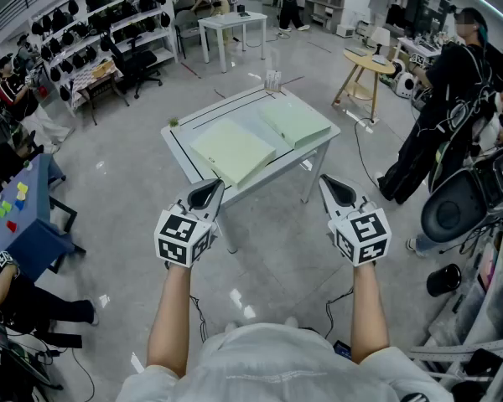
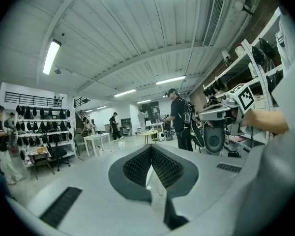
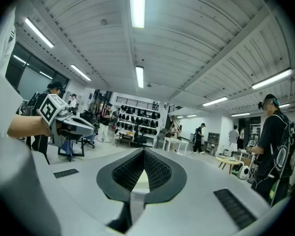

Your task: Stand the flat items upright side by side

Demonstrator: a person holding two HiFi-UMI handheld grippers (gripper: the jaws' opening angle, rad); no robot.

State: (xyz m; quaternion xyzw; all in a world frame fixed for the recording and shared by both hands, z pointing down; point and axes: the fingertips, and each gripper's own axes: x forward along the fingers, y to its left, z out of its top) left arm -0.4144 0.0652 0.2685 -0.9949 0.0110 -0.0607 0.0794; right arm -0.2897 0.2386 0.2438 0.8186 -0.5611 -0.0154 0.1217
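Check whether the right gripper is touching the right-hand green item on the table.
Apart. The head view shows the right gripper short of the table, floor visible between it and the right-hand green item.

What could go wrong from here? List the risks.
1. The near green item and far green item lie flat. The left gripper and right gripper are shut, so prying an edge may shove the near one off the table.
2. Stood up unsupported, they may topple.
3. The clear container could be knocked.

No legible text, label, brand or number anywhere.
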